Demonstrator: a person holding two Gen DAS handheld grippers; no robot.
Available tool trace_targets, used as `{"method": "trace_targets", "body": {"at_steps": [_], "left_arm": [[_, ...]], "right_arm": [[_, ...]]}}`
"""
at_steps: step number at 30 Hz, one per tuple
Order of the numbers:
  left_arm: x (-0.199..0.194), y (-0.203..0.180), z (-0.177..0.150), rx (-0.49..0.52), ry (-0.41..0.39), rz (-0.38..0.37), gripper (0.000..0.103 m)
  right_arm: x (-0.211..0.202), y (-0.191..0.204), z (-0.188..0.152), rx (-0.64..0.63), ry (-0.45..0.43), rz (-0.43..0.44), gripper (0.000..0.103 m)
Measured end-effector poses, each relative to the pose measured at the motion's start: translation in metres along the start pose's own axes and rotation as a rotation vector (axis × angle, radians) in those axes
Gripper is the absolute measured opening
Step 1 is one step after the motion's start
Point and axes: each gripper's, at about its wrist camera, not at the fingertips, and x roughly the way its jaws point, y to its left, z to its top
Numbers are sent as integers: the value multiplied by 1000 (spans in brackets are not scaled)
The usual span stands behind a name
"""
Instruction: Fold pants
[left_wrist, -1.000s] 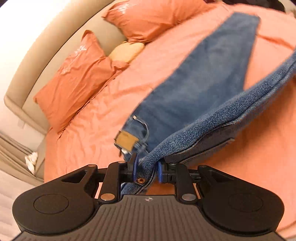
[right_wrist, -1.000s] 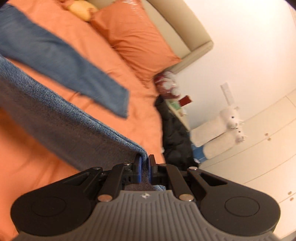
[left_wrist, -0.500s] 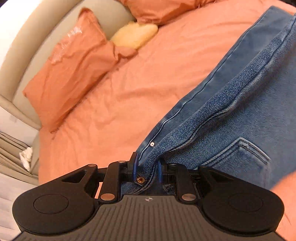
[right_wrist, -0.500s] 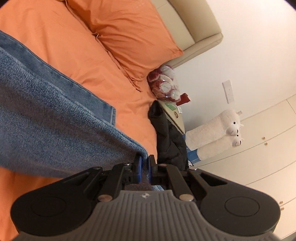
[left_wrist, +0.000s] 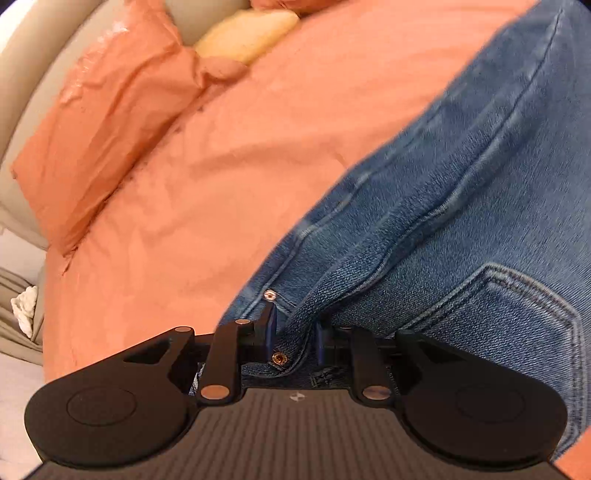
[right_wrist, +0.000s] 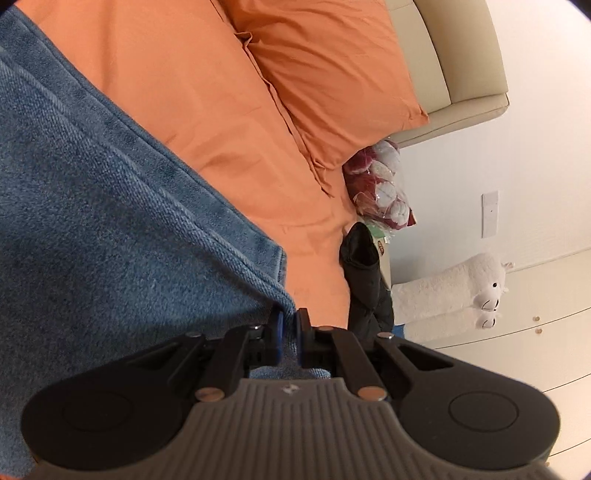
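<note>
The blue jeans (left_wrist: 461, 206) lie on the orange bed (left_wrist: 207, 192), one leg folded over the other, with a back pocket showing on the right. My left gripper (left_wrist: 293, 334) is shut on the waistband by its copper rivets, low over the bed. In the right wrist view the jeans (right_wrist: 110, 229) fill the left side. My right gripper (right_wrist: 289, 325) is shut on the hem corner of the leg, close to the sheet.
Orange pillows (left_wrist: 103, 122) and a yellow cushion (left_wrist: 243, 33) lie at the beige headboard. Another pillow (right_wrist: 332, 77) lies near the bed's right edge. Beside the bed are a black garment (right_wrist: 364, 280), a wrapped bundle (right_wrist: 380, 184) and a white plush toy (right_wrist: 454, 291).
Both grippers have come down and forward, laying the lifted leg onto the other leg. The jeans now lie close under both cameras.
</note>
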Motion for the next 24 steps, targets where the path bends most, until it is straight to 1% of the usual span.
{"method": "trace_targets", "body": {"at_steps": [2,4,6,7,8,10,12,13,15,21,24], "left_arm": [[-22,7,-3,-41,-51,18,23],[-43,17,-2,-76,-89,20,23],[-51,28,4,-87,-82,5,24],[-48,33,9,-96,-63,-2,23],[-40,36,15,-99,-26,-13,24],[-13,38,25,-103,50,-47,24],[12,37,28,-89,85,-79,24],[23,35,29,-82,105,-84,24],[38,29,29,-66,118,-86,24],[40,29,18,-68,93,-118,24],[34,38,23,-95,62,-121,24]], "right_arm": [[-1,-6,4,5,2,0,0],[-2,-13,10,1,-7,-16,0],[-4,-21,18,19,-15,-40,0],[-4,-23,25,31,-16,-42,0],[-2,-23,33,37,-5,-33,0],[6,-16,46,42,35,-7,0],[16,0,53,-4,61,-5,0],[20,11,55,-39,65,-17,0],[28,27,57,-93,70,-37,0],[47,43,64,-98,82,-21,0],[52,34,69,-31,71,-5,0]]}}
